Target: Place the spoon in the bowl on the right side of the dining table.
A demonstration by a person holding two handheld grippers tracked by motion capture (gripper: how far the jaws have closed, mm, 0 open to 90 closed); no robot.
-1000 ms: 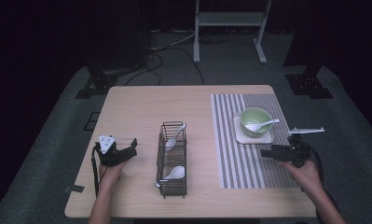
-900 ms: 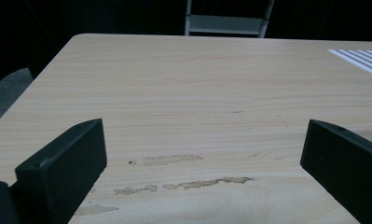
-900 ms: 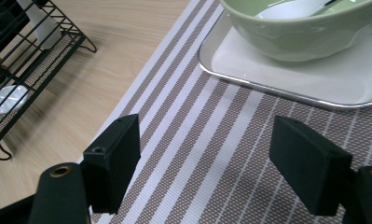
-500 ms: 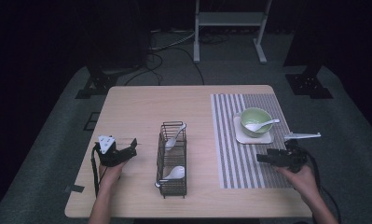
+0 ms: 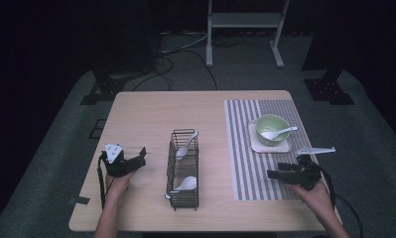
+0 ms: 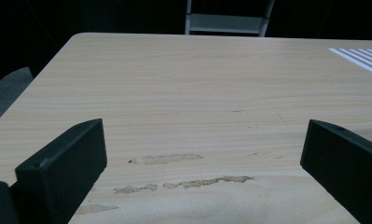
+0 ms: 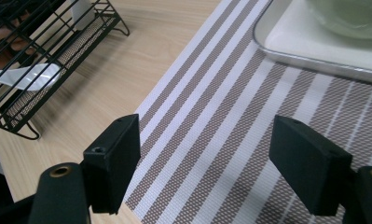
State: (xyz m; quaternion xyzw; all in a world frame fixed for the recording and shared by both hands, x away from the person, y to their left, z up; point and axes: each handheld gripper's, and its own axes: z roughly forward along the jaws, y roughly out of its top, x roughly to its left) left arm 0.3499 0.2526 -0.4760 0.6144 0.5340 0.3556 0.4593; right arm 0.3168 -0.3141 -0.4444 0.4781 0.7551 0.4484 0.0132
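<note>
Right of the wire rack (image 5: 183, 168) — no readable writing on it — the right gripper (image 5: 274, 174) is hovering spread (empty) over the striped mat (image 5: 245, 148); the left gripper (image 5: 142, 154), left of the rack, is gaping too.

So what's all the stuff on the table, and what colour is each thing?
Light wooden table: one, under everything.
Black wire rack: one, middle of the table.
White ceramic spoons: three; two in the rack, one in the bowl.
Pale green round bowl: one, on the tray.
White square tray: one, on the mat.
Grey-and-white striped placemat: one, right side.
Left claw: black, open, empty, left of the rack.
Right claw: black, open, empty, over the mat.
</note>
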